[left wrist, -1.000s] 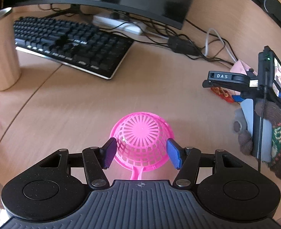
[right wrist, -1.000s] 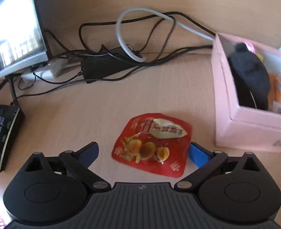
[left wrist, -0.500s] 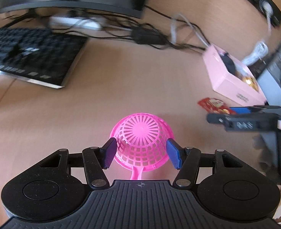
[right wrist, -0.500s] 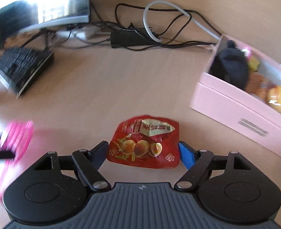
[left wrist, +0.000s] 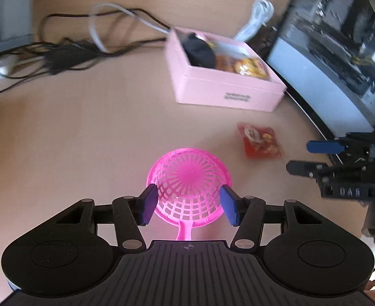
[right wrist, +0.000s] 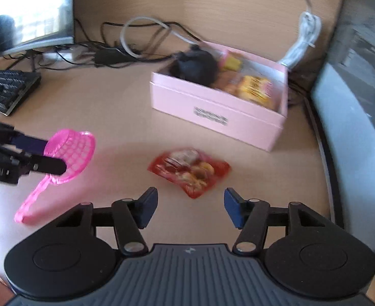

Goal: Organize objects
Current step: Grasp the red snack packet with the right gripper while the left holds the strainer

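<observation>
L tongs (left wrist: 188, 205) pinch the pink strainer (left wrist: 188, 178) by its mesh bowl, both pads against the bowl sides; handle points back toward the tong body. In the R wrist view the strainer (right wrist: 70, 156) is held clear of the desk (right wrist: 126, 117), handle hanging down-left, L tongs (right wrist: 47, 154) gripping it from the left edge.

R tongs (right wrist: 190, 206) are spread wide w/ nothing between the pads, hovering just short of the red snack pack (right wrist: 190, 172), which lies flat on the desk. Not touching it. From the L wrist view the snack pack (left wrist: 260, 140) sits betw. the strainer and the pink box (left wrist: 225, 94), w/ the R tongs (left wrist: 312, 156) to its right.

Pink box (right wrist: 213, 112) is open, near the pack, behind it. Inside: a black item (right wrist: 195, 67) at the left end and yellow-orange packets (right wrist: 253, 90) to the right; can't make out more, frames blurred.

Behind box: tangle of cables (right wrist: 136, 48). Keyboard (right wrist: 9, 90) far left, monitor (right wrist: 29, 10) above it. A second screen (left wrist: 340, 46) edges the desk at right.
</observation>
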Motion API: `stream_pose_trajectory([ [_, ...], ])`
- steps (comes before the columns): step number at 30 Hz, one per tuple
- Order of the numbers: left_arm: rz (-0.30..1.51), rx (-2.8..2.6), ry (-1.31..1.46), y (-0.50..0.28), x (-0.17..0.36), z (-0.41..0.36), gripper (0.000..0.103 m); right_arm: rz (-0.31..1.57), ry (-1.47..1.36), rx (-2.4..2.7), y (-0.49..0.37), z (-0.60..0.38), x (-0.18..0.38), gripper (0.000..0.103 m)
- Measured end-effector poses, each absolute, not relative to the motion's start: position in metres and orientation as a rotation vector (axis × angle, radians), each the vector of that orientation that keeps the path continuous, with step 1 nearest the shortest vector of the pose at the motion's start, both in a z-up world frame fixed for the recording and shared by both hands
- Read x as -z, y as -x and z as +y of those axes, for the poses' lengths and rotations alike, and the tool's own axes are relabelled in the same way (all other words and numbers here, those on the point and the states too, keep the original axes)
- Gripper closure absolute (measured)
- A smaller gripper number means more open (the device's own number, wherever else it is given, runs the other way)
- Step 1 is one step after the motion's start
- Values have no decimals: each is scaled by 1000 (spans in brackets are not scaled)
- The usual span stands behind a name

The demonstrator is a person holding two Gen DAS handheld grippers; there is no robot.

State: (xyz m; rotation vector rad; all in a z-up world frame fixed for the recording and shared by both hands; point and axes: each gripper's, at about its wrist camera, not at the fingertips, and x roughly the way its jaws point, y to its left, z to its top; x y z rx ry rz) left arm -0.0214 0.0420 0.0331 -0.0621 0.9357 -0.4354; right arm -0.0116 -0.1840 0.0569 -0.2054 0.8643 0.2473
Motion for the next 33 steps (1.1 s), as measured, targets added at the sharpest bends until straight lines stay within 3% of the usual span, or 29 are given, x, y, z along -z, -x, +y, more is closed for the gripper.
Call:
stream_pose_trajectory([
  [1, 944, 445, 49, 20, -31, 35, 45, 859, 207, -235, 16, -190, -54, 20],
  [6, 967, 457, -48, 20, -22, 14, 44, 826, 202, -216, 35, -196, -49, 6],
  [13, 933, 451, -146, 20, -14, 0, 38, 784, 276, -264, 42, -177, -51, 0],
  [25, 926, 425, -95, 30, -16, 11, 40, 775, 405, -348, -15, -160, -32, 0],
  [30, 932, 400, -71, 39, -17, 23, 40, 854, 326, -406, -52, -157, -20, 1],
  [33, 934, 387, -62, 42, -18, 29, 40, 906, 244, -412, -64, -158, -17, 16],
])
